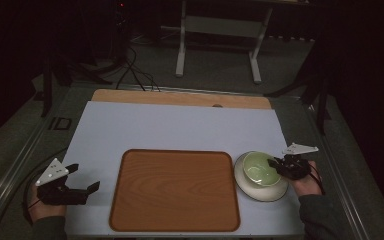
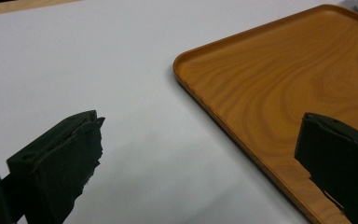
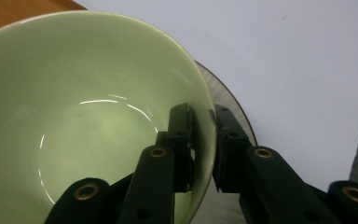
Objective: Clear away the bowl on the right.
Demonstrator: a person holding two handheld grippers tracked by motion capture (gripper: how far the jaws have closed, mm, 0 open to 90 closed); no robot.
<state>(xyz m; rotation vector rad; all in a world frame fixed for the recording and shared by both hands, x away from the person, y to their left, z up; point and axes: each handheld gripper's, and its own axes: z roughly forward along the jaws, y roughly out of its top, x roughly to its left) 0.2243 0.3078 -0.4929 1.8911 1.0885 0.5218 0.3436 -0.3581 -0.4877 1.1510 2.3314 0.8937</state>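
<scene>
A pale green bowl sits on a white plate just right of the wooden tray. My right gripper is shut on the bowl's right rim. In the right gripper view one jaw is inside the green bowl and the other outside, with the rim pinched at my right gripper; the plate shows behind. My left gripper rests open on the white mat left of the tray. In its own view the left gripper holds nothing, with the tray ahead on the right.
A white mat covers the wooden tabletop. A white-legged desk frame and cables stand on the floor beyond the table. The surroundings are dark.
</scene>
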